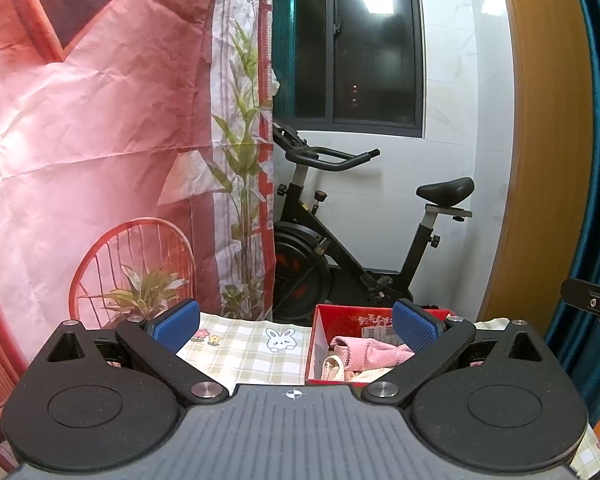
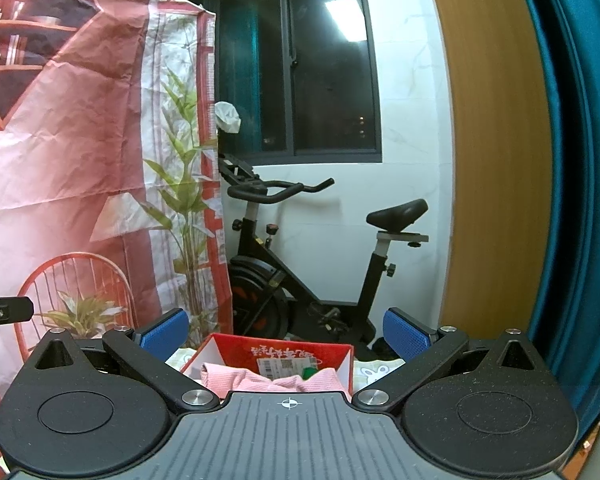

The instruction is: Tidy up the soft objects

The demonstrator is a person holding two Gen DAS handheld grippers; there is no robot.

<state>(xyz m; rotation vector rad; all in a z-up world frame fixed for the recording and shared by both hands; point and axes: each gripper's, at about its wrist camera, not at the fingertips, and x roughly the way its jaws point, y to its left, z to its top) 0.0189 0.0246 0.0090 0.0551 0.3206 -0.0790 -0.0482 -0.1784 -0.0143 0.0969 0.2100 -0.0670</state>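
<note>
A: What have I got on the left?

B: My left claw is spread wide with nothing between its blue pads; just beyond it the checked cloth with a rabbit print covers the table; the red box sits on it toward the table's right side, holding a pink cloth and a cream cloth beside it.

A: And the right?

B: My right claw is just as wide apart and empty; the pink cloth lies heaped in the red box directly ahead; past the table's far edge stand an exercise bike, a printed backdrop and a dark window.
</note>
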